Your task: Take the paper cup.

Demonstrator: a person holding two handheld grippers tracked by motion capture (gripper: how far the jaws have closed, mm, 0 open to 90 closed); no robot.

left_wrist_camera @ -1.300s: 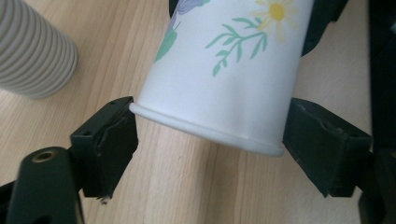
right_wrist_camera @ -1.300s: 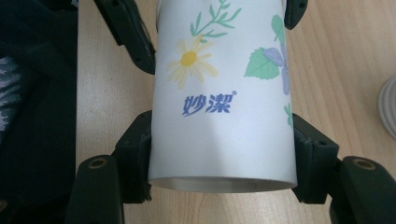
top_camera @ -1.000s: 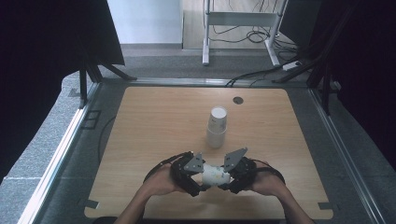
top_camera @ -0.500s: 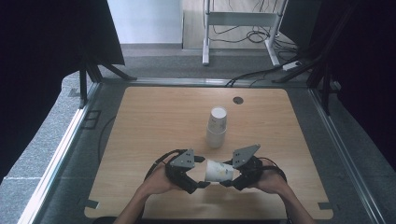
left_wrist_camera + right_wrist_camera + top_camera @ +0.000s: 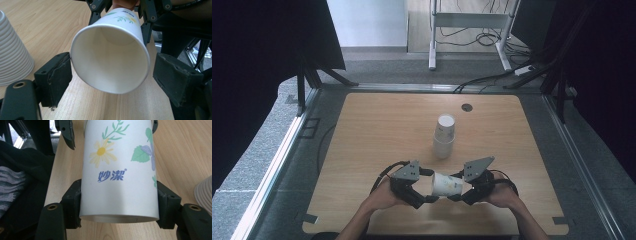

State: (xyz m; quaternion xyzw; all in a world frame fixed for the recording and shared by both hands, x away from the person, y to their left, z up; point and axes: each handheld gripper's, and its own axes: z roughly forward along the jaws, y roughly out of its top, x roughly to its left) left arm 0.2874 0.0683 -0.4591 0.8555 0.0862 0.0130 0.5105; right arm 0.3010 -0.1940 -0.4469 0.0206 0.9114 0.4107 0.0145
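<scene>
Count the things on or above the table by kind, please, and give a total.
Single paper cup, held on its side over the table: 1
Stack of paper cups, upside down: 1
Grippers: 2, left gripper and right gripper
Total: 4

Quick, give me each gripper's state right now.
Left gripper: open, jaws around the paper cup rim, one touching, not clamped.
Right gripper: shut on the paper cup.
</scene>
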